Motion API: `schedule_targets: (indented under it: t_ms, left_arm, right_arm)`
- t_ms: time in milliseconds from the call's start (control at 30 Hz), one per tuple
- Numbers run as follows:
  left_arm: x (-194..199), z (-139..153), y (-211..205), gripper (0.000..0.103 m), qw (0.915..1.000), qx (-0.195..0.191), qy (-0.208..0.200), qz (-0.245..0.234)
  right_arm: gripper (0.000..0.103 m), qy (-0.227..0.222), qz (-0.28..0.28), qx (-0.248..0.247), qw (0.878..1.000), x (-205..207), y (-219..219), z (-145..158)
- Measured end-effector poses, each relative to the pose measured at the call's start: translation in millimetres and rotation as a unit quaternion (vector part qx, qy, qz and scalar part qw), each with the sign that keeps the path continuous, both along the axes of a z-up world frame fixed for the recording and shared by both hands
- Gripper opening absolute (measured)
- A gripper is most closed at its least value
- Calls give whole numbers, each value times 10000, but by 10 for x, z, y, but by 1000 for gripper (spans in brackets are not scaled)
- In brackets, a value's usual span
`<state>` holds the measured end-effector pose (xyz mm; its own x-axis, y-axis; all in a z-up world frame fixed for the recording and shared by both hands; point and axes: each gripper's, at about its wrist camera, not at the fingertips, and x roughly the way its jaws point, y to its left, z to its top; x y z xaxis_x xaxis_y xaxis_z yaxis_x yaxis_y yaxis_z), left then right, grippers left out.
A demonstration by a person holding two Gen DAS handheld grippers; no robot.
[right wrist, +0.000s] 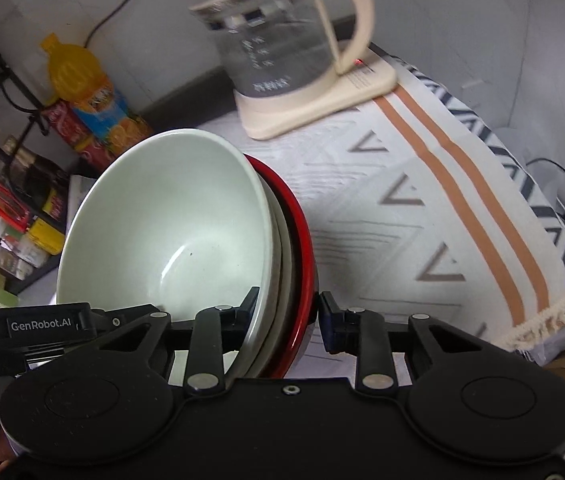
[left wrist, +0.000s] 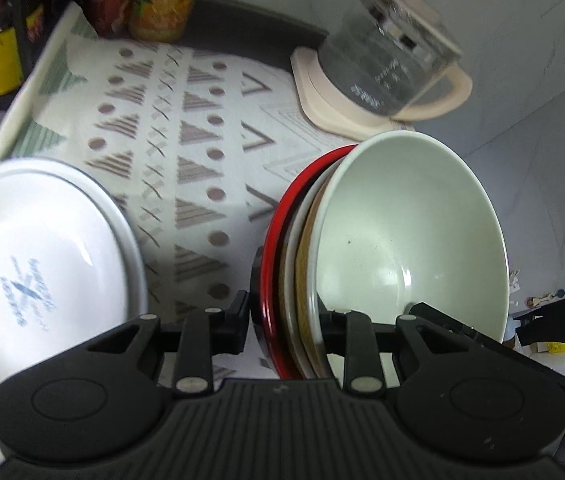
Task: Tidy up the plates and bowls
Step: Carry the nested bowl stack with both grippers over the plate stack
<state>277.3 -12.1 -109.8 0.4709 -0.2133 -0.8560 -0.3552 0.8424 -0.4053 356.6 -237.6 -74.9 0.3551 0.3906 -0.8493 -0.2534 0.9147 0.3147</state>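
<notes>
A stack of nested bowls is held from two sides: a pale green bowl sits innermost, then brown and white ones, with a red-rimmed bowl outermost. My left gripper is shut on the stack's rim, one finger outside the red bowl and one inside the green bowl. My right gripper is shut on the opposite rim in the same way. A white dish with a blue mark lies on the patterned cloth to the left of the stack.
A glass kettle on a cream base stands at the back of the cloth. Drink bottles and a shelf rack of cans are at the back left. The cloth's fringed edge hangs at the right.
</notes>
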Motion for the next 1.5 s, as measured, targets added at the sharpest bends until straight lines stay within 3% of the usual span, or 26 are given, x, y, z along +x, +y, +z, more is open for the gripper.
schedule_targets:
  t_ms: [933,1500]
  left_arm:
    - [-601,268,1351,28,9977,236,24,633]
    - [-833,162,1861,28,9986,251,246,394]
  right_arm:
    - [29,-87,715,150,9973,-323,1400,171]
    - [29,104,639,56,9979,-660,1913,39]
